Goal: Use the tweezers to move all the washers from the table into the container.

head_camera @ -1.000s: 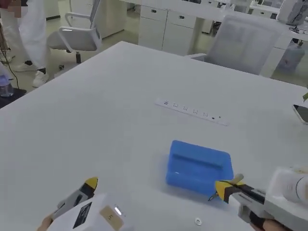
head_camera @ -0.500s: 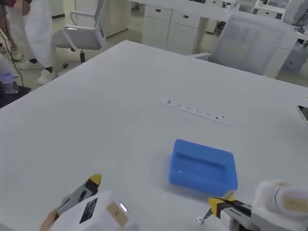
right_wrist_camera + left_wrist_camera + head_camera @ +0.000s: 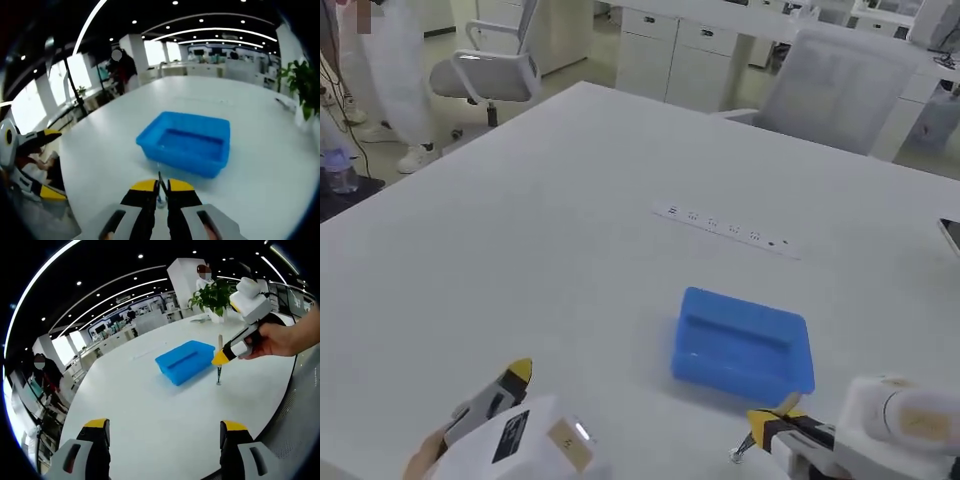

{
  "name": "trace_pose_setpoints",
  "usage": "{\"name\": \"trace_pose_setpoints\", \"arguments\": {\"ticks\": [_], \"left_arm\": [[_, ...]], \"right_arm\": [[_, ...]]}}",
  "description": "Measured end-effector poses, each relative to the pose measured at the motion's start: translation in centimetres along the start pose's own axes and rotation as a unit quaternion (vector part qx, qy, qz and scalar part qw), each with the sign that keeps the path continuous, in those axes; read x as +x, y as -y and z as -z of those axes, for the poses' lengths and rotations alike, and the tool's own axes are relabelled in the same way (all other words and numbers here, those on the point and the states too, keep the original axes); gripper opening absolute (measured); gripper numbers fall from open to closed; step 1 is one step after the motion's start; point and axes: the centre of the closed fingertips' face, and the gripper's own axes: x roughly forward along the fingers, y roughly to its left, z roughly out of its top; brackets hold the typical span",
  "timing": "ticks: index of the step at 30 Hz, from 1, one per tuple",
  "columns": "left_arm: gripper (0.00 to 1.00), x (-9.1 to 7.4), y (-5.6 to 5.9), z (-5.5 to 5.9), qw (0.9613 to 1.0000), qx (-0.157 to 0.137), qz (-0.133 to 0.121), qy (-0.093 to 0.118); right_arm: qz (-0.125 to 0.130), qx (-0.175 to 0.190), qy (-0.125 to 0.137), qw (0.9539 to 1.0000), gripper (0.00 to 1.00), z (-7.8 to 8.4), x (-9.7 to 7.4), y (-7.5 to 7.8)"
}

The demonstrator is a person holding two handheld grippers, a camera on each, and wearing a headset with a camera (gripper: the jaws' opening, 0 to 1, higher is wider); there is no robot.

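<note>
right gripper (image 3: 160,186) clenched on tweezers (image 3: 219,357); tips down at washer (image 3: 218,384) | advice: nip its edge squarely; lift straight; carry over container (image 3: 735,366) wall | left gripper (image 3: 164,426) released, idle

Bright, even overhead light; faint soft shadows on the white table (image 3: 570,200); gripper views bend strongly at their edges

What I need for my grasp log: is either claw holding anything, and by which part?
The right claw is shut on the tweezers, roughly at mid-length, tips down; the left claw is open and empty.
</note>
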Motion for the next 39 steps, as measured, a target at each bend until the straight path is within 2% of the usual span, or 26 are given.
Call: {"name": "trace_pose_setpoints", "arguments": {"ticks": [5, 7, 9, 11, 16, 21, 25, 31, 36, 39], "left_arm": [[0.93, 0.0, 0.0, 0.0, 1.0000, 0.001, 0.000, -0.001], [0.93, 0.0, 0.0, 0.0, 1.0000, 0.002, -0.001, 0.000], [0.93, 0.0, 0.0, 0.0, 1.0000, 0.003, 0.000, 0.000], [0.93, 0.0, 0.1, 0.0, 1.0000, 0.004, 0.000, -0.001], [0.93, 0.0, 0.1, 0.1, 1.0000, 0.005, 0.000, -0.002], [0.93, 0.0, 0.1, 0.1, 1.0000, 0.006, 0.001, -0.002], [0.92, 0.0, 0.1, 0.1, 1.0000, 0.005, 0.000, -0.002], [0.92, 0.0, 0.1, 0.1, 1.0000, 0.009, 0.000, -0.003], [0.93, 0.0, 0.1, 0.1, 1.0000, 0.007, -0.001, -0.004], [0.92, 0.0, 0.0, 0.1, 1.0000, 0.008, -0.002, -0.003]], "right_arm": [[-0.003, -0.020, 0.001, 0.9998, 0.03, 0.3, -0.1, -0.3], [-0.001, -0.031, 0.003, 0.9995, 0.03, 0.5, -0.3, -0.6], [0.005, -0.056, 0.006, 0.9984, 0.02, 0.6, -0.5, -0.9], [0.008, -0.061, 0.002, 0.9981, 0.02, 0.7, -0.6, -1.1], [0.006, -0.041, -0.010, 0.9991, 0.02, 0.4, -0.4, -0.6], [0.005, -0.040, -0.018, 0.9991, 0.02, -0.1, -0.4, -0.6], [-0.001, -0.044, -0.011, 0.9990, 0.02, -1.4, -0.9, -1.0], [-0.008, -0.051, 0.016, 0.9985, 0.02, -4.4, -1.8, -1.1], [0.004, -0.059, 0.040, 0.9974, 0.02, -7.0, -1.9, 0.3], [0.018, -0.071, 0.047, 0.9962, 0.02, -8.4, -1.5, 1.4]]}}
